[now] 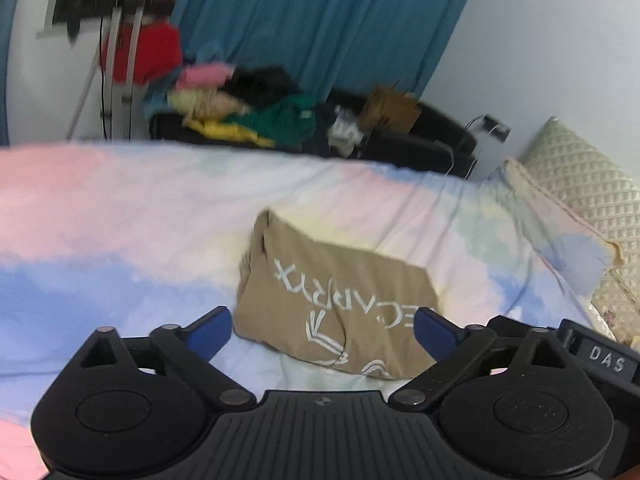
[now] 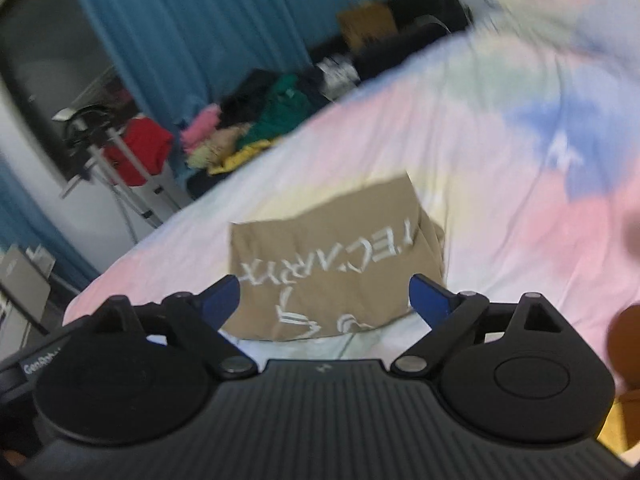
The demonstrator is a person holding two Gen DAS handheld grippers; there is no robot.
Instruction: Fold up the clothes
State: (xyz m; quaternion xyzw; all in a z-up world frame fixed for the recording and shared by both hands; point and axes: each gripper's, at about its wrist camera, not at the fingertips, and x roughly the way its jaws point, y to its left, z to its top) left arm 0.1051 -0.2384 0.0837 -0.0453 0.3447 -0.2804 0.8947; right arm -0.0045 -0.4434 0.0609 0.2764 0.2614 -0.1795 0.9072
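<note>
A tan T-shirt (image 1: 320, 280) with white lettering lies folded into a compact rectangle on the pastel tie-dye bedsheet (image 1: 120, 208). It also shows in the right wrist view (image 2: 320, 252). My left gripper (image 1: 323, 330) is open and empty, just above the shirt's near edge, its blue fingertips (image 1: 210, 334) spread to either side. My right gripper (image 2: 325, 300) is open and empty, also hovering over the shirt's near edge, its blue fingertips (image 2: 430, 300) wide apart.
A heap of colourful clothes (image 1: 240, 112) lies on a dark sofa (image 1: 420, 140) beyond the bed's far edge, before a blue curtain (image 1: 320, 20). A cream textured pillow (image 1: 580, 184) sits at the right. A tripod (image 2: 120, 168) and red item (image 2: 140, 148) stand at left.
</note>
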